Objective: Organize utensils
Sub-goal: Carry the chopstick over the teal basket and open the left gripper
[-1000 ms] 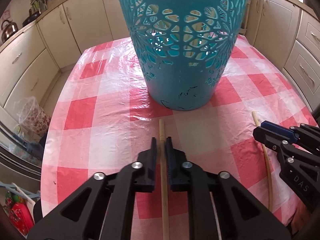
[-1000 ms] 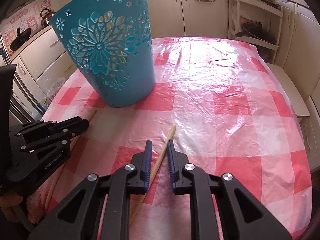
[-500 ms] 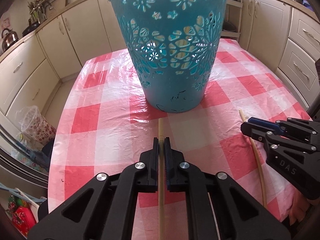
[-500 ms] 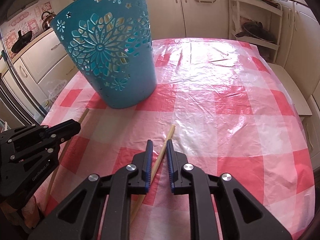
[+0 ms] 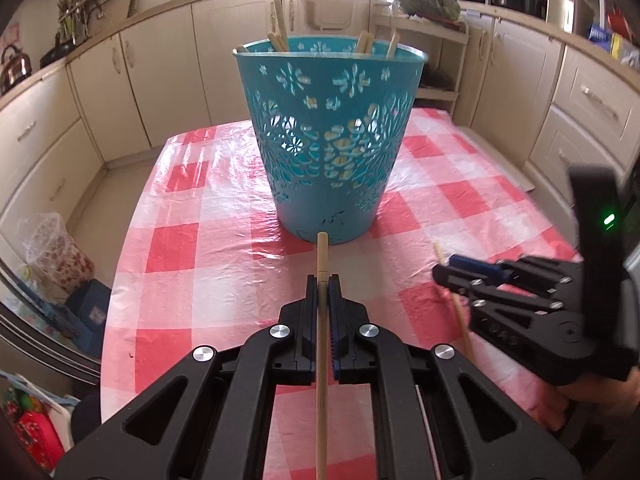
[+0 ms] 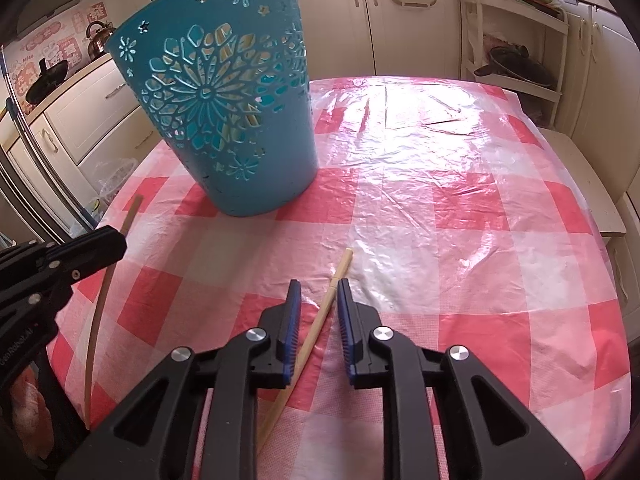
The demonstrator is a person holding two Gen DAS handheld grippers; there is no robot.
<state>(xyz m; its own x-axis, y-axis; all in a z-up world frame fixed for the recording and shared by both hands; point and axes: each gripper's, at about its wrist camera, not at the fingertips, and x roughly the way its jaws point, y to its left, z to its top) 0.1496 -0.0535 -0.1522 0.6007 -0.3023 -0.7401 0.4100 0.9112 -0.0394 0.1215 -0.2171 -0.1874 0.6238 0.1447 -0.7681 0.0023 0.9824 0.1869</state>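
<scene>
The left gripper (image 5: 322, 280) pinches one chopstick (image 5: 321, 344), raised toward the teal basket (image 5: 328, 152) that holds others; the right gripper (image 6: 318, 286), jaws just spreading, straddles a second chopstick (image 6: 316, 330) lying on the desk (image 6: 440, 208)

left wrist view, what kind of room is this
A home kitchen, most likely: cream cabinets line the walls, a kettle sits on the counter, and a checked tablecloth covers the table.

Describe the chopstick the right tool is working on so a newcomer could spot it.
Find the teal basket on the checked tablecloth. Nearer the camera, a pale chopstick lies slanted between the right tool pads, which have just been opening. The other chopstick is clamped in the left tool.
</scene>
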